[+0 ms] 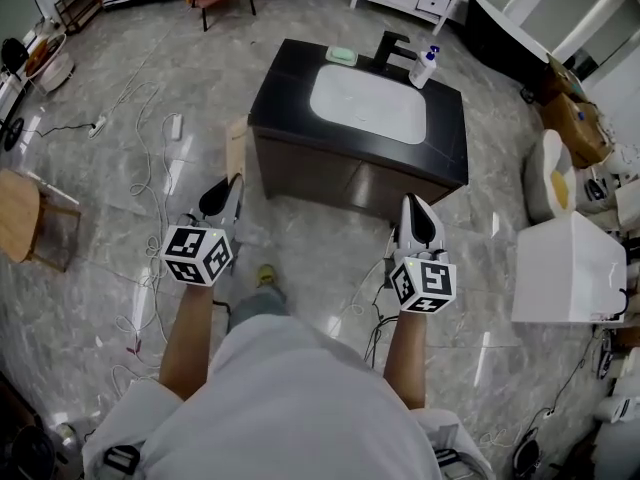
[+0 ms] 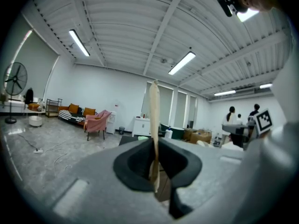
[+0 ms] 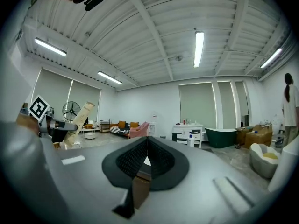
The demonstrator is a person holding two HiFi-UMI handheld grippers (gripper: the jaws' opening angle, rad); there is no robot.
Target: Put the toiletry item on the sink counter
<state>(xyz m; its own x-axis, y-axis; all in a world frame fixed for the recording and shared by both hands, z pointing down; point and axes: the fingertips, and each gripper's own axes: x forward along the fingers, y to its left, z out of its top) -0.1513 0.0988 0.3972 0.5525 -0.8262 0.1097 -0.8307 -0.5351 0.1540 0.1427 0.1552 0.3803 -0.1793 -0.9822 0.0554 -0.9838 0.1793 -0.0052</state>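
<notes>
A flat, tan toiletry tube [image 1: 237,146] sticks up out of my left gripper [image 1: 232,181], whose jaws are shut on its lower end. Seen from the left gripper view, the tube [image 2: 153,110] is edge-on, pinched between the pads of the left gripper [image 2: 154,143]. My right gripper [image 1: 413,201] is shut with nothing in it; its pads meet in the right gripper view [image 3: 146,141], where the tube [image 3: 78,118] shows at the far left. Both grippers hover in front of the black sink counter [image 1: 283,80] with its white basin [image 1: 368,103].
On the counter stand a black faucet [image 1: 391,48], a pump bottle [image 1: 424,67] and a green soap dish [image 1: 341,55]. A white unit [image 1: 565,268] is at the right and a wooden stool [image 1: 25,218] at the left. Cables [image 1: 150,163] trail across the marble floor.
</notes>
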